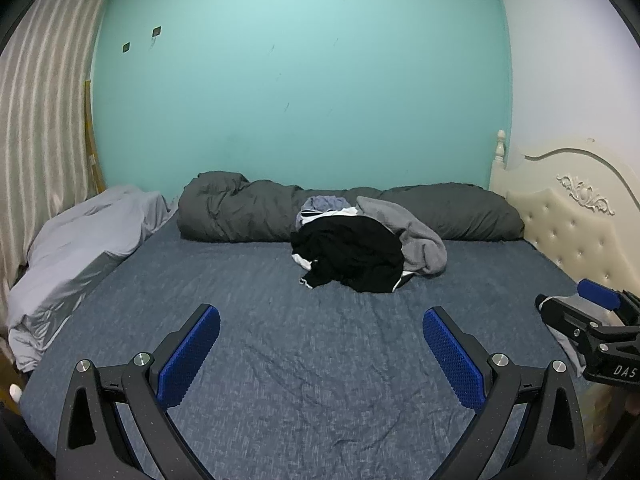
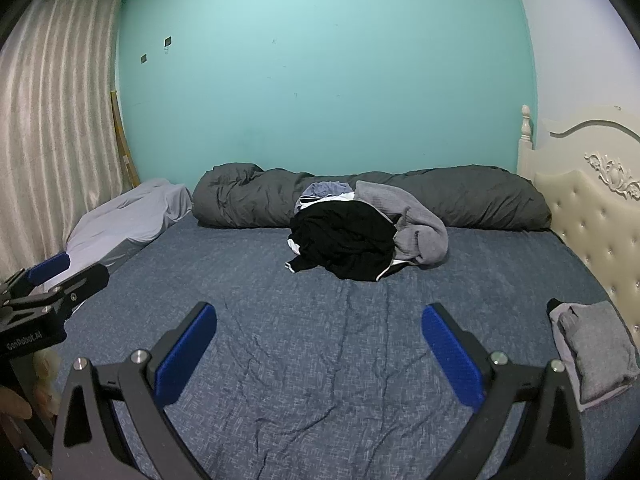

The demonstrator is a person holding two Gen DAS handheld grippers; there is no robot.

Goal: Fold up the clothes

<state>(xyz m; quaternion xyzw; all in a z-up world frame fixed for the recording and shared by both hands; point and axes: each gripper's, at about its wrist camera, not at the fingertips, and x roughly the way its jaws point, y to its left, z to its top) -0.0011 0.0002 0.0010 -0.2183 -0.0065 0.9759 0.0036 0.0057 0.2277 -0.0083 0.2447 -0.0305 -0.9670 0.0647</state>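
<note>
Clothes (image 1: 352,252) lie in a loose heap on the far half of the bed (image 1: 256,360), a little right of the middle and resting against a long dark grey duvet (image 1: 240,212) that is rolled up along the green wall (image 1: 300,80). On top and in front of the heap is a crumpled black garment (image 2: 344,240) with thin white trim; a grey sweatshirt (image 2: 416,224) curls around its right side, and a bit of pale blue cloth (image 2: 326,189) shows at the back. The blue-grey sheet between the heap and the cameras is bare and faintly creased. Near the right edge of the bed, close to the cream padded headboard (image 2: 592,220), a folded grey garment (image 2: 596,348) lies flat, well apart from the heap. The left gripper (image 1: 320,356) hangs over the near part of the sheet with its jaws spread wide and nothing between the blue pads (image 1: 188,356). The right gripper (image 2: 318,354) is in the same pose beside it, jaws wide apart and empty, its blue fingers (image 2: 452,356) pointing toward the heap. Each gripper shows at the edge of the other's view, the right one in front of the folded garment in the left wrist view. A pale grey bundle of bedding (image 1: 80,248) is bunched along the left side of the bed, next to a striped curtain (image 1: 44,120).
</note>
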